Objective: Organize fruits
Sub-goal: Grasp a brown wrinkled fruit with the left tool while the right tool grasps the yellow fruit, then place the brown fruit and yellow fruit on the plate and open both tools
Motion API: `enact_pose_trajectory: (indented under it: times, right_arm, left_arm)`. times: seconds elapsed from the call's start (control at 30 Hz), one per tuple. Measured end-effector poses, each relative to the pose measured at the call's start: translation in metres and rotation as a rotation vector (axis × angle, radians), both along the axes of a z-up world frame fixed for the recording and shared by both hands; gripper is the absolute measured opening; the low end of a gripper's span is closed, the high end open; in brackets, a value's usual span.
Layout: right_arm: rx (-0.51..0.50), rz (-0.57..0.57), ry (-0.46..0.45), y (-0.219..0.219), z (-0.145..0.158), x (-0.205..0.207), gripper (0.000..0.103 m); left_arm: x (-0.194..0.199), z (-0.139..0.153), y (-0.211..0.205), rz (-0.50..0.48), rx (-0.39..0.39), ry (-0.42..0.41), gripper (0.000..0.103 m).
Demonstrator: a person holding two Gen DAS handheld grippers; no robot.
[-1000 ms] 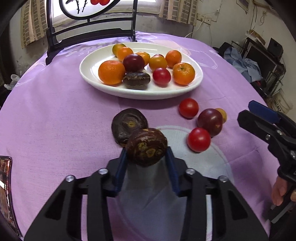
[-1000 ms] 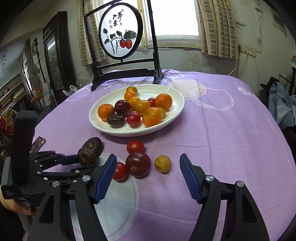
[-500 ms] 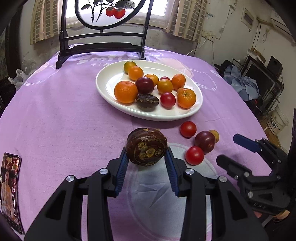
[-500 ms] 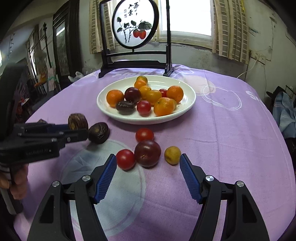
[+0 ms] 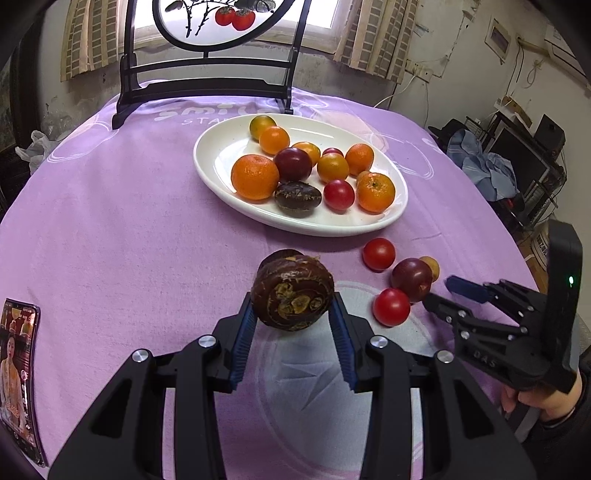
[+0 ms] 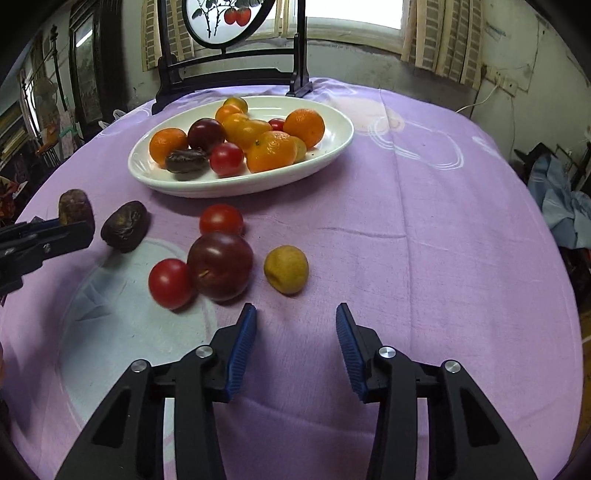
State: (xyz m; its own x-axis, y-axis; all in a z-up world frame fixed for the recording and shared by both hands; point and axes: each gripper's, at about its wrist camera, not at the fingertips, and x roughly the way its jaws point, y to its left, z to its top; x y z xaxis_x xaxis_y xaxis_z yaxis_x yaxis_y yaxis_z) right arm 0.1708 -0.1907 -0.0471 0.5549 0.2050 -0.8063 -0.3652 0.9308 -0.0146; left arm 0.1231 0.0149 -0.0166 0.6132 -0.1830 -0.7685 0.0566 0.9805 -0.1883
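Purple tablecloth (image 6: 406,206): left gripper (image 5: 291,325) clamps passion fruit (image 5: 292,295); right gripper (image 6: 295,343) empty, narrowing.

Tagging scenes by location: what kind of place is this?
Likely a lived-in home room: a round table under a purple printed tablecloth, a black-framed round painted screen by a curtained window, clothes and electronics piled aside.

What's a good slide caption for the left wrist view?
Left gripper holds a dark brown wrinkled fruit above the purple tablecloth, before the white oval plate.
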Motion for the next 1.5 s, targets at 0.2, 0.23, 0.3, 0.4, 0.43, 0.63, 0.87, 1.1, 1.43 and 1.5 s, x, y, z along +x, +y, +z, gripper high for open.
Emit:
enact_pose_trajectory:
  times: [0.2,0.23,0.3,0.4,0.43,0.63,0.87,1.1,1.43,1.5]
  right_arm:
    - [0.004,0.036,-0.004,0.008,0.0,0.022,0.032]
    - [0.011,0.042,-0.002,0.008,0.0,0.024,0.026]
    - [0.02,0.039,-0.005,0.008,0.001,0.023,0.026]
    - [0.057,0.032,0.004,0.002,0.005,0.018,0.026]
    - [0.06,0.028,-0.012,0.0,0.009,0.015,0.026]
    - [0.121,0.007,-0.092,-0.011,0.038,-0.008,0.026]
    - [0.15,0.059,-0.18,-0.004,0.078,-0.014,0.026]
    - [0.179,0.114,-0.194,0.025,0.096,0.018,0.026]
    - [0.093,0.08,-0.175,0.059,0.068,0.084,0.026]
    - [0.081,0.08,-0.171,0.062,0.063,0.092,0.026]
  left_arm:
    - [0.002,-0.003,-0.002,-0.007,0.005,0.013,0.039]
    - [0.002,-0.004,-0.002,-0.006,0.006,0.015,0.039]
    - [0.003,-0.004,-0.001,-0.006,0.001,0.016,0.039]
    - [0.002,-0.002,-0.001,-0.008,-0.005,0.004,0.039]
    - [0.001,-0.002,-0.001,-0.008,-0.001,0.0,0.039]
    - [-0.003,0.004,-0.007,-0.022,0.013,-0.028,0.039]
    - [0.0,0.037,-0.011,-0.051,0.015,-0.065,0.039]
    - [0.046,0.069,-0.01,-0.011,0.07,-0.123,0.039]
    - [0.122,0.041,-0.005,0.06,0.112,-0.046,0.039]
    - [0.132,0.035,-0.003,0.07,0.117,-0.033,0.039]
